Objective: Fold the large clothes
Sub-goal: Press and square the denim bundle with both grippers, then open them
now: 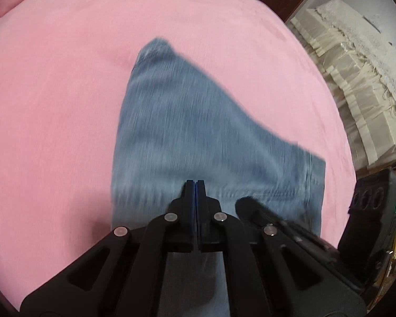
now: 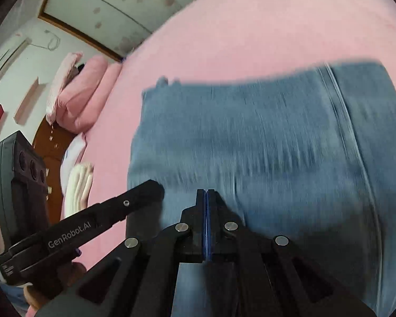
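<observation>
Blue jeans (image 1: 187,126) lie folded flat on a pink bed sheet (image 1: 52,105), blurred by motion in both views. My left gripper (image 1: 195,183) hovers over the near part of the denim, jaws shut, with no cloth visible between the pads. In the right wrist view my right gripper (image 2: 206,191) is also shut, above the near edge of the jeans (image 2: 264,137), and no fabric shows in its jaws. The two grippers are close side by side: a right gripper finger (image 1: 250,206) shows in the left wrist view, and a left gripper finger (image 2: 145,192) in the right wrist view.
Pink pillows (image 2: 87,92) lie at the head of the bed by a wooden headboard (image 2: 50,145). Folded white cloth (image 2: 79,185) sits at the bed's edge. A stack of cream bedding (image 1: 356,84) stands beyond the sheet's far side.
</observation>
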Demonstrator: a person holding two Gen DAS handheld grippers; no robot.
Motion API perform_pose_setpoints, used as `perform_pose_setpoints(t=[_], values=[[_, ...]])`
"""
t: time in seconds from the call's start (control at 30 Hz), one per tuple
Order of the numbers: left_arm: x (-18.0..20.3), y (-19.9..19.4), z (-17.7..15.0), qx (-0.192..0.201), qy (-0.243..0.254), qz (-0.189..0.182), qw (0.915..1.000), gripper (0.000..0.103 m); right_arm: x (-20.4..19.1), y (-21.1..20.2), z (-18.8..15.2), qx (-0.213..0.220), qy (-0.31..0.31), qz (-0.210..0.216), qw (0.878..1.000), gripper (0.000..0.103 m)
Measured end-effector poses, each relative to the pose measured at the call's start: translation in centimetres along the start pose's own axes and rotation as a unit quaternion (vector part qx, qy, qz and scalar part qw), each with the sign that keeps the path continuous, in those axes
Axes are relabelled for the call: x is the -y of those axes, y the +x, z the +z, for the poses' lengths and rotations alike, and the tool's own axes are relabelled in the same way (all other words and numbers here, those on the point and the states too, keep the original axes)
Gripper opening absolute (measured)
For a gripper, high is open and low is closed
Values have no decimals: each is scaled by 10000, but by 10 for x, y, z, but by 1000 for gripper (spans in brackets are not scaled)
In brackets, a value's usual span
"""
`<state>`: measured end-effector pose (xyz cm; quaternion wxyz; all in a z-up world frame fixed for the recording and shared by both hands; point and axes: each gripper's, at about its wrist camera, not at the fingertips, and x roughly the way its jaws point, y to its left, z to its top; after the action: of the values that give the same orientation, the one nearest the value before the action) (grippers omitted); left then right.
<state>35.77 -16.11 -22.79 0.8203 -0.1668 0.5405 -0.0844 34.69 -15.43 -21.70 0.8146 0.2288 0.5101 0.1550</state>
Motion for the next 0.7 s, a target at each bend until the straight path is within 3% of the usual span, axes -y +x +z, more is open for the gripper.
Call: perform_pose_setpoints(t=[0.07, 0.17, 0.23, 0.33, 0.4, 0.43, 0.5, 0.53, 0.57, 0.6, 0.63, 0.7], values=[[-3, 8, 14, 34, -92, -22, 9999, 1, 4, 10, 10, -141, 15, 50, 9999, 0], [-6, 22, 26, 70, -131, -148, 9998, 1, 14, 4, 20, 174, -122, 60, 9998, 0], [-10, 27, 31, 90, -125, -189, 9997, 1, 23, -3, 32, 425, -125, -320, 9985, 0], [-23, 34, 36, 105, -479, -432, 9979, 1, 47, -27, 55, 780, 146, -542, 9954, 0], [-30, 36, 37, 119, -633, -583, 9962, 1, 62, -47, 58, 1163, 121, -1150, 9865, 0], [-30, 33, 37, 143, -610, -566, 9964, 1, 67, -54, 60, 1232, 125, -1120, 9860, 0], [-25, 21, 39, 290, -392, -173, 9987, 1, 69, -64, 63, 1079, 8, -1181, 9871, 0], [-23, 15, 40, 361, -285, 45, 9989, 1, 61, -72, 65, 1123, -186, -1730, 9783, 0], [-20, 8, 41, 412, -172, 254, 9987, 1, 53, -80, 67, 1261, -302, -2517, 9591, 0], [-17, 3, 42, 394, -110, 242, 9989, 1, 47, -84, 69, 1414, -306, -2689, 9523, 0], [-16, 0, 41, 330, -98, 103, 9994, 1, 44, -97, 70, 1565, -209, -2284, 9607, 0], [-12, -4, 38, 95, -148, -283, 9994, 1, 42, -102, 69, 1353, 73, -1075, 9849, 0]])
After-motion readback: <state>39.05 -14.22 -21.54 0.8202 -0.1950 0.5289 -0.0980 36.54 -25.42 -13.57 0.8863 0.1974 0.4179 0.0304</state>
